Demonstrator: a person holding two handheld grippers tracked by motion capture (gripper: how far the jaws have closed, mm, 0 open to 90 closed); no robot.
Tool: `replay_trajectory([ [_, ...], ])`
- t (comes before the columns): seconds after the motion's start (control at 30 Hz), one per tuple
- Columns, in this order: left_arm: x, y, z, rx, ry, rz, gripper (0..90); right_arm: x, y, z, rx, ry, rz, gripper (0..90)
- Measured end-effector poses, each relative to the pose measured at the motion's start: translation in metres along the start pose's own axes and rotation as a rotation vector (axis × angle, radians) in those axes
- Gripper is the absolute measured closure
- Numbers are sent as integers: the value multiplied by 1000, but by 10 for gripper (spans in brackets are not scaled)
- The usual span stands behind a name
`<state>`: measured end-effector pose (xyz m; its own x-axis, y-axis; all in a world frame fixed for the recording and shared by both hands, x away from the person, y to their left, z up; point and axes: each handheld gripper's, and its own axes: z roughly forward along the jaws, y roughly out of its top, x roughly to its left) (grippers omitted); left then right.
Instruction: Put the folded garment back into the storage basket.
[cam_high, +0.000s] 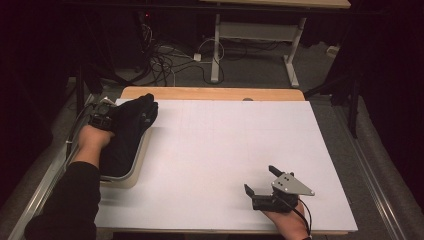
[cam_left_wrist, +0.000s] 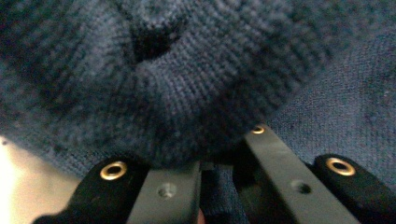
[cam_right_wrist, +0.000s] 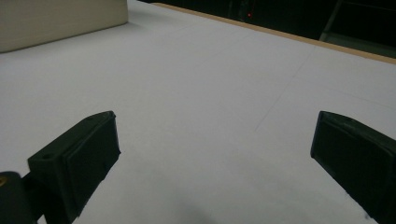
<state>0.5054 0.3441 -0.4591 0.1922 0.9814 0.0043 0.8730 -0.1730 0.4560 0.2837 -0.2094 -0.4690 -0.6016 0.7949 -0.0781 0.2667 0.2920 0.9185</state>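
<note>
Clearly at upper left of the high view: left tongs (cam_high: 102, 119) clamped on the dark knit garment (cam_high: 127, 135) heaped in the cream tray (cam_high: 134, 172), right tongs (cam_high: 262, 181) gaping empty at lower right over the table (cam_high: 220, 150); likely snagging or dragging the tray along if lifted, given bunched cloth.

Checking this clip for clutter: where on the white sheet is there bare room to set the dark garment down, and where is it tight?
The white sheet is bare from the cream tray at the left edge across to its right edge, and from the far wooden strip down to the open right gripper. It is crowded at the tray, where the left gripper is shut on the dark knit garment.
</note>
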Motion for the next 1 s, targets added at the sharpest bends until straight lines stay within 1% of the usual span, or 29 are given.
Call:
replay_trajectory([
  [0.07, 1, -3, -6, -15, -9, -3, 868, -2, 0, -2, -4, -2, 4, 16],
  [0.1, 0, -5, -12, -37, -15, -8, 868, -2, 0, -2, -6, -2, 7, 16],
  [0.13, 0, -7, -15, -46, -22, -15, 868, -3, -1, -3, -8, -3, 8, 16],
  [0.27, -6, -17, -33, -91, -46, -16, 868, -8, -3, -4, -11, -3, 20, 16],
  [0.33, -9, -21, -40, -106, -72, -14, 868, -10, -4, -4, -7, -3, 28, 16],
  [0.37, -12, -23, -45, -112, -86, -11, 868, -11, -5, -4, -4, -3, 34, 16],
  [0.47, -21, -28, -55, -135, -102, 3, 869, -13, -7, -4, -2, -9, 28, 16],
  [0.53, -29, -29, -62, -152, -114, 27, 868, -14, -7, -5, -3, -14, 32, 16],
  [0.6, -35, -29, -67, -164, -124, 38, 868, -15, -7, -6, -5, -18, 33, 16],
  [0.63, -38, -28, -70, -175, -138, 40, 868, -15, -7, -7, -7, -19, 31, 16],
  [0.73, -46, -24, -73, -185, -140, 64, 868, -16, -7, -9, -10, -22, 31, 16],
  [0.77, -49, -21, -74, -191, -147, 67, 868, -16, -7, -9, -10, -22, 31, 16],
  [0.9, -59, -11, -74, -214, -164, 87, 868, -16, -7, -10, -13, -22, 30, 16],
  [0.93, -62, -8, -72, -221, -159, 98, 868, -15, -7, -10, -14, -22, 29, 16],
  [1.0, -66, -3, -69, -223, -161, 105, 868, -14, -6, -10, -14, -21, 26, 16],
])
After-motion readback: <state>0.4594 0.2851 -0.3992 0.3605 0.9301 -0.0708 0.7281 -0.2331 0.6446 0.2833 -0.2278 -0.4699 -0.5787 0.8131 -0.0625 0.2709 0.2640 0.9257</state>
